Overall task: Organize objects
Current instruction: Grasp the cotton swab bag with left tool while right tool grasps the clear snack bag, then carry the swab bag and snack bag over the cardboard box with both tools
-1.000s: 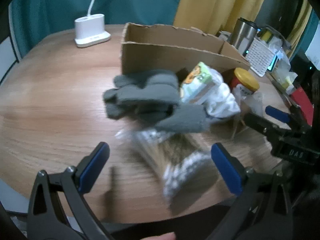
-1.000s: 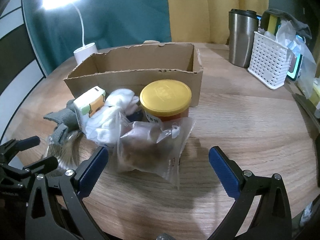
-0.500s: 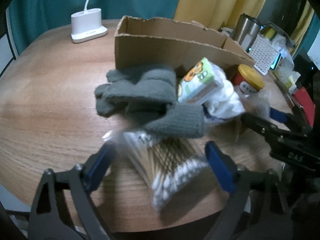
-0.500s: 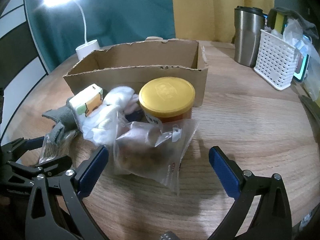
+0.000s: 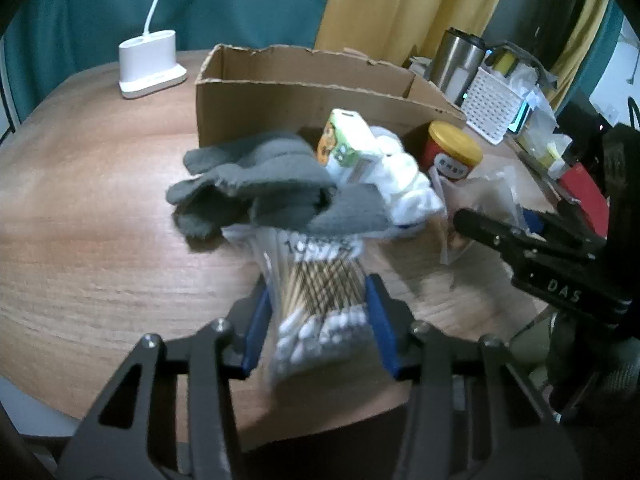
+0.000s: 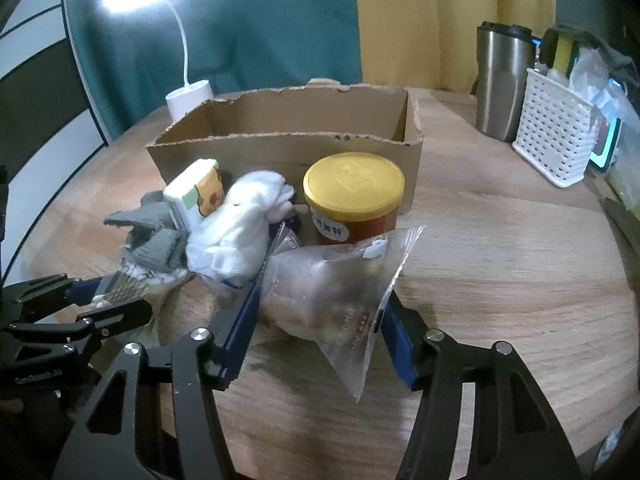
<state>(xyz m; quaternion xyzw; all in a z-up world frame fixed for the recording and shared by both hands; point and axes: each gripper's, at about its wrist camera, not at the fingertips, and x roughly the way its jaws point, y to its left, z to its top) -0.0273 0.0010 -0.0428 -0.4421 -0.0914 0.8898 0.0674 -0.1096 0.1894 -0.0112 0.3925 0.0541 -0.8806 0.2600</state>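
two grippers | left gripper (image 5: 320,316) clamps swab pack (image 5: 320,296) | right gripper (image 6: 320,324) pinches snack bag (image 6: 332,284) | table (image 6: 500,260) right bare

The right gripper (image 5: 568,276) body carries white letters "DAS" (seen to the right of the left tool). The cotton swab pack (image 5: 320,280) shows blurred digits, unreadable.
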